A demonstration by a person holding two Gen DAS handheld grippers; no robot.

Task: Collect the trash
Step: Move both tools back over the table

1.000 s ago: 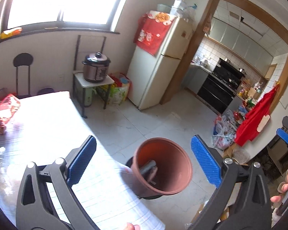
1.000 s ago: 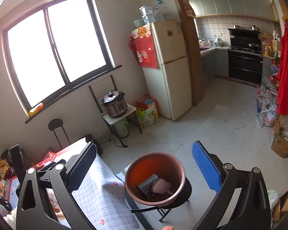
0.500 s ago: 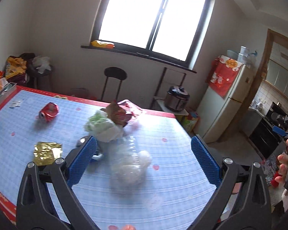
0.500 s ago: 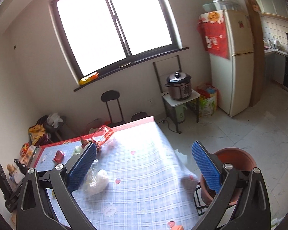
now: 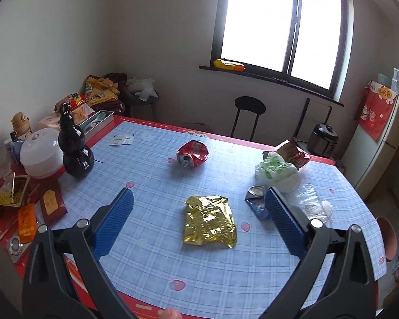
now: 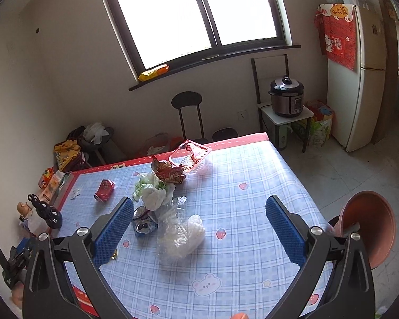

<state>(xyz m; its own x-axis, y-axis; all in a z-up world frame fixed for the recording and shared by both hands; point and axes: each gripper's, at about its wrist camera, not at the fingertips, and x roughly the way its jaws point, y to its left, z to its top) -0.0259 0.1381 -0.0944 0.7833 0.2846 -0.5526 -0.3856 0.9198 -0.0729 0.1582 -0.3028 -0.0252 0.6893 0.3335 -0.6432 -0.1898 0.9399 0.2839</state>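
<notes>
My left gripper (image 5: 199, 210) is open and empty above the table, with a crumpled gold foil wrapper (image 5: 209, 222) between its fingers' lines. A crushed red can (image 5: 192, 154) lies farther back, a crushed blue can (image 5: 256, 202) at the right finger, then a white-green bag (image 5: 276, 172) and clear plastic (image 5: 312, 204). My right gripper (image 6: 199, 222) is open and empty over a clear plastic bag (image 6: 179, 232). The blue can (image 6: 143, 222), the white-green bag (image 6: 151, 190), a red snack wrapper (image 6: 167, 171) and the red can (image 6: 104, 190) lie beyond. The terracotta bin (image 6: 369, 228) stands off the table's right edge.
The table has a blue checked cloth (image 6: 239, 212) with a red border. At its left edge stand a black gourd bottle (image 5: 76, 148), a white lidded bowl (image 5: 41, 154) and packets (image 5: 49, 206). A clear red tray (image 6: 190, 155) sits at the far edge. Black stools (image 5: 248, 117) stand behind.
Both grippers swung left, from the terracotta bin over to the table. The left view now faces the gold wrapper and cans; the right view has moved closer over the plastic bag.
</notes>
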